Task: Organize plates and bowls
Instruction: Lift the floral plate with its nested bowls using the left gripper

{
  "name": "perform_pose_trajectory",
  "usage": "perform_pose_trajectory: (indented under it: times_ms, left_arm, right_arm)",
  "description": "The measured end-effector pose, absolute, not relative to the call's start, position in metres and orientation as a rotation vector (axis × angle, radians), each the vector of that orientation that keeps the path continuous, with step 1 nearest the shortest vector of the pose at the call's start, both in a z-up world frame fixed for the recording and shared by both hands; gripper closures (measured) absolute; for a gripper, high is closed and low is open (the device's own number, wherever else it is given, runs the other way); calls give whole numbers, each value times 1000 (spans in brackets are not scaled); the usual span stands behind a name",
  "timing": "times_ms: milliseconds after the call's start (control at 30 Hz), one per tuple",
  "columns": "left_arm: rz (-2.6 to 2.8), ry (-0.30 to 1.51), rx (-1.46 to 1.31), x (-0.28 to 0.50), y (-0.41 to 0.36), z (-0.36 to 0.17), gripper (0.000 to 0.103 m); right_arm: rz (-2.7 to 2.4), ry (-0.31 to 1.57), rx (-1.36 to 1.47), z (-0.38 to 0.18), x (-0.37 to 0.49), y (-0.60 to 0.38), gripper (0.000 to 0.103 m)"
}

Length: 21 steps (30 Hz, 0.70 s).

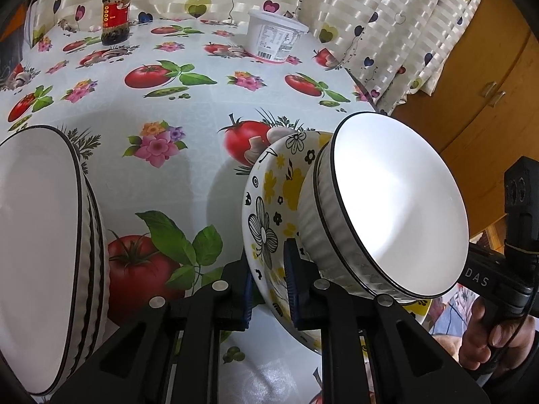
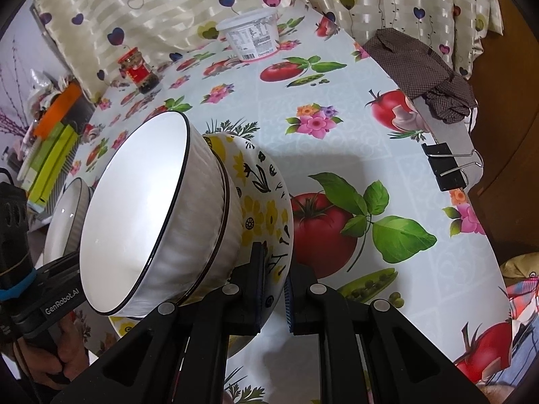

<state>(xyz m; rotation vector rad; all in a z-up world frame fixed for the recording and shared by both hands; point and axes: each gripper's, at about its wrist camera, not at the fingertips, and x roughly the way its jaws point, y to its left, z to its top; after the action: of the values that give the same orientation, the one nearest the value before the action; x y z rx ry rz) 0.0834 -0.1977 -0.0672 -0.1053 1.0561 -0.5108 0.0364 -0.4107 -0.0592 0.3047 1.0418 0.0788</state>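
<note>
A yellow-flowered bowl [image 1: 269,202] holds a white ribbed bowl [image 1: 397,205] with a black rim nested inside it. My left gripper [image 1: 267,289] is shut on the flowered bowl's rim from one side. My right gripper [image 2: 273,282] is shut on the flowered bowl [image 2: 266,208] from the opposite side, with the white bowl [image 2: 134,215] to its left. The pair is held tilted above the table. A stack of white black-rimmed bowls [image 1: 43,252] sits at the left and shows small in the right wrist view [image 2: 65,215].
The table has a tomato-print cloth [image 1: 188,107]. A red-lidded jar [image 1: 116,13] and a white plastic tub [image 1: 274,35] stand at the back by the curtain. A binder clip [image 2: 448,168] and brown cloth [image 2: 424,67] are on the right edge. Boxes [image 2: 50,155] lie at the left.
</note>
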Motion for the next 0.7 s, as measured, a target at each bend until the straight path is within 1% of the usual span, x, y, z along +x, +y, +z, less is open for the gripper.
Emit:
perform_pose_trajectory:
  times_ms: [700]
  left_arm:
    - [-502,1040,-83,85,-198,-62,87]
  right_arm:
    - [88,1032,310,-55,37,-408,93]
